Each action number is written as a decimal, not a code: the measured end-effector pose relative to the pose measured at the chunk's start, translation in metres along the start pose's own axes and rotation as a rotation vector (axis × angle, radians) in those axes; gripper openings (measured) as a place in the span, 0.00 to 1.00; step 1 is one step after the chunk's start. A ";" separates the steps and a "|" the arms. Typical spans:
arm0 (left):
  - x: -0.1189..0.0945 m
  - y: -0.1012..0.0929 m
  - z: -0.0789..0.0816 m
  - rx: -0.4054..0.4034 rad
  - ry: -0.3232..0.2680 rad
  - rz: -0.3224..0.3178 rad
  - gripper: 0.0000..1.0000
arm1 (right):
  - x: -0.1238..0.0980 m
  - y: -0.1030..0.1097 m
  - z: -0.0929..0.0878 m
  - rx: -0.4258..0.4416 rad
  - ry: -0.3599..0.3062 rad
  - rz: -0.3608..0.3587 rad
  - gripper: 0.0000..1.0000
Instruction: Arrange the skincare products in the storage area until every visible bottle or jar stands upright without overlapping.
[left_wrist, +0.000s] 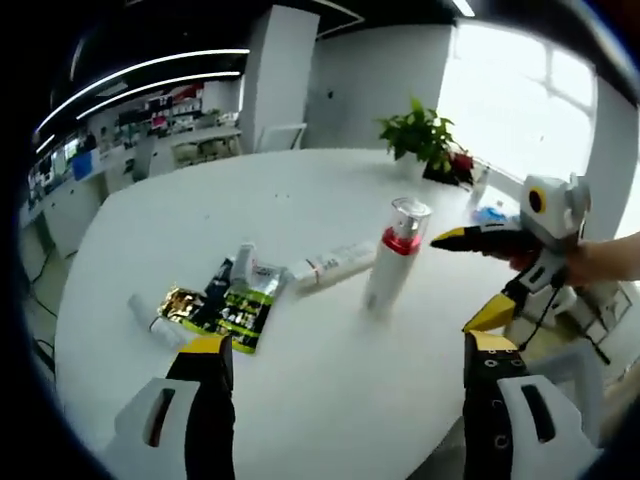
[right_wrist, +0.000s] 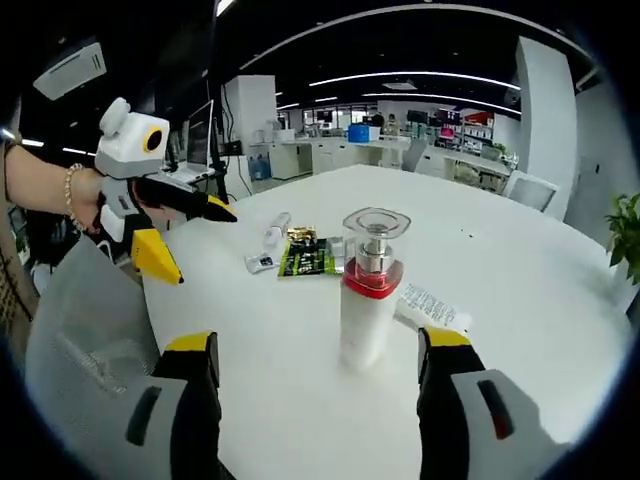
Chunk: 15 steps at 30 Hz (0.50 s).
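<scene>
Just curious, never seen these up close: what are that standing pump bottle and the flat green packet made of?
Pump bottle: likely plastic, matte white body, clear see-through cap, red collar. Green packet: seemingly glossy printed foil or film, judging by shiny gold glints.

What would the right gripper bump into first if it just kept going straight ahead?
Probably the upright white bottle with the red band and clear cap. It stands between the open jaws of the right gripper, just ahead, on the white table. How far ahead is hard to judge.
</scene>
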<state>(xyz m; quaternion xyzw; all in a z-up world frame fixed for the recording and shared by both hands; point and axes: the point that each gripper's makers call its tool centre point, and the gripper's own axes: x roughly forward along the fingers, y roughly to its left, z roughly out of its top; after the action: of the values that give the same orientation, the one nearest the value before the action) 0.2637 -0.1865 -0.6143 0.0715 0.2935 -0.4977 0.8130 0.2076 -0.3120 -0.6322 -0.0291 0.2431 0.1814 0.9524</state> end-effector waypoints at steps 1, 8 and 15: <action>-0.006 0.003 -0.002 -0.012 -0.005 0.010 0.95 | -0.001 0.003 0.000 0.008 -0.002 0.000 0.82; -0.036 0.020 -0.023 -0.076 -0.016 0.069 0.97 | -0.013 0.022 0.005 0.068 -0.032 -0.028 0.85; -0.065 0.024 -0.047 -0.095 -0.010 0.094 0.97 | -0.027 0.047 0.007 0.105 -0.063 -0.060 0.89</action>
<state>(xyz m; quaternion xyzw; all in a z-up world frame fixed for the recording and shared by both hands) 0.2432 -0.1057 -0.6209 0.0438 0.3090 -0.4447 0.8395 0.1717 -0.2766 -0.6118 0.0195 0.2213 0.1406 0.9648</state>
